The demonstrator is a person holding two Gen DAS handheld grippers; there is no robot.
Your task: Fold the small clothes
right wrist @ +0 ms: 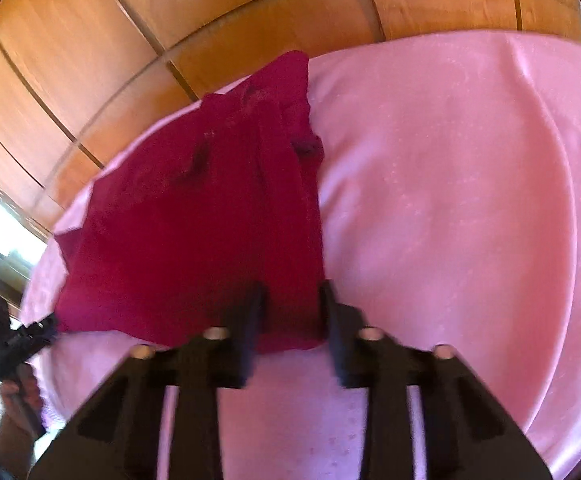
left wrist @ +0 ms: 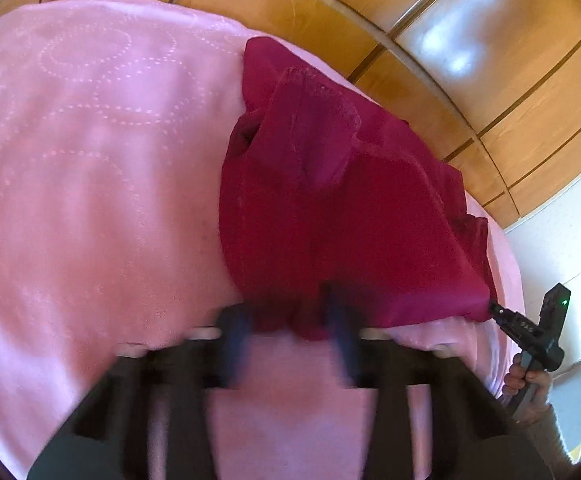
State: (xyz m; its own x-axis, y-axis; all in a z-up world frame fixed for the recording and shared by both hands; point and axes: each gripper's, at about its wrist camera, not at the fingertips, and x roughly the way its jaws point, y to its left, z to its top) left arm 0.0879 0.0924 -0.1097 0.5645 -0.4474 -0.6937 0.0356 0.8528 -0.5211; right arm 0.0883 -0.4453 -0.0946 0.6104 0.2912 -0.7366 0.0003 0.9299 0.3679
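Left wrist view has your left gripper (left wrist: 290,316) jaws nearly closed on the near hem of the red garment (left wrist: 330,200), the right gripper (right wrist: 290,320) likewise pinching its own corner, so the cloth stretches straight ahead of both across the pink bed (left wrist: 90,160).

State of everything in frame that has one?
left gripper: jaws shut on crimson garment's near hem corner
right gripper: jaws shut on the other near corner
crimson garment: partly folded, lying on bedspread
pink bedspread: spread out, lightly creased
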